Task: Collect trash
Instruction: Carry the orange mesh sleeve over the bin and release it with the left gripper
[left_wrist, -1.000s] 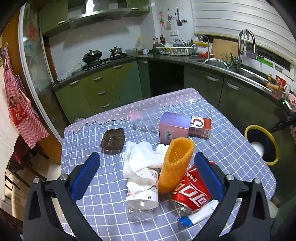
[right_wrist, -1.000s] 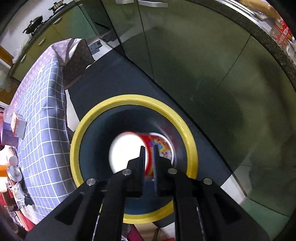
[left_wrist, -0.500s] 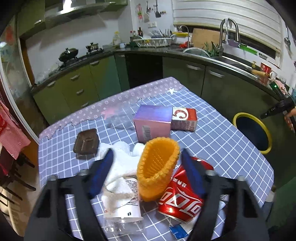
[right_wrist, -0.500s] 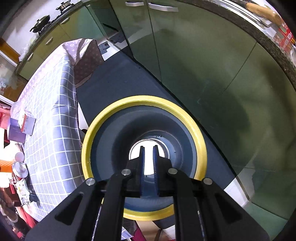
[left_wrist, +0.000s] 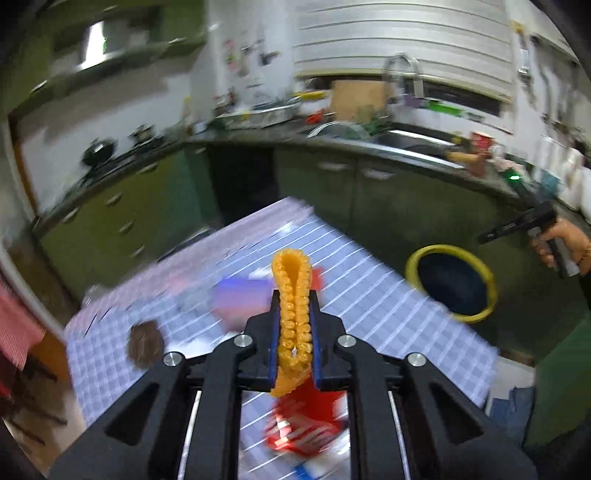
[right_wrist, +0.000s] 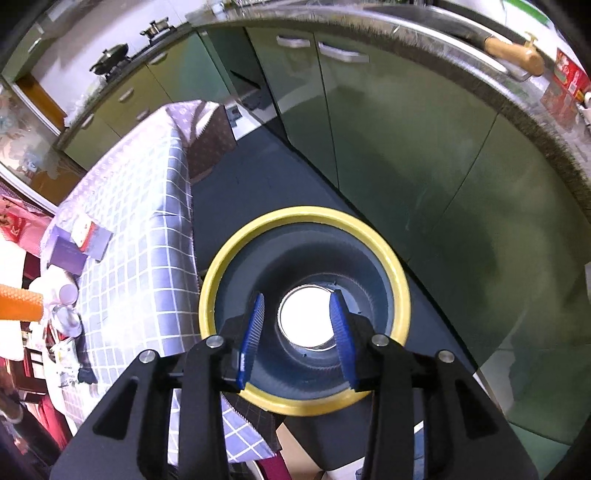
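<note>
1. The left gripper (left_wrist: 293, 343) is clamped on an orange sleeve (left_wrist: 291, 295), a knobbly mesh tube squashed flat between the blue pads (left_wrist: 272, 345). The sleeve stands up past the fingertips and hangs a little below them, above the table (left_wrist: 388, 317).
2. The left view is smeared by motion. A purple box (left_wrist: 240, 295) sits near the middle of the checked cloth, a dark brown tray (left_wrist: 144, 342) toward the left edge, and a red can (left_wrist: 306, 428), as far as the blur allows, lies under the gripper at the near edge.
3. This view alone shows the right hand (left_wrist: 565, 240) gripping its tool, up and to the right of the bin (left_wrist: 448, 282), which stands on the floor just off the table's right edge.
4. The right view is sharp and looks straight down into the bin (right_wrist: 304, 218): yellow rim, dark inside, a pale round object at the bottom.
5. The right gripper (right_wrist: 301, 334) is spread wide with nothing between its pads (right_wrist: 252, 330), over the bin's mouth.
6. Only the right view shows the sleeve from the side, an orange bar (right_wrist: 20, 306) at the left border beyond the table (right_wrist: 144, 236), with the box (right_wrist: 79, 243) lying on the cloth.
</note>
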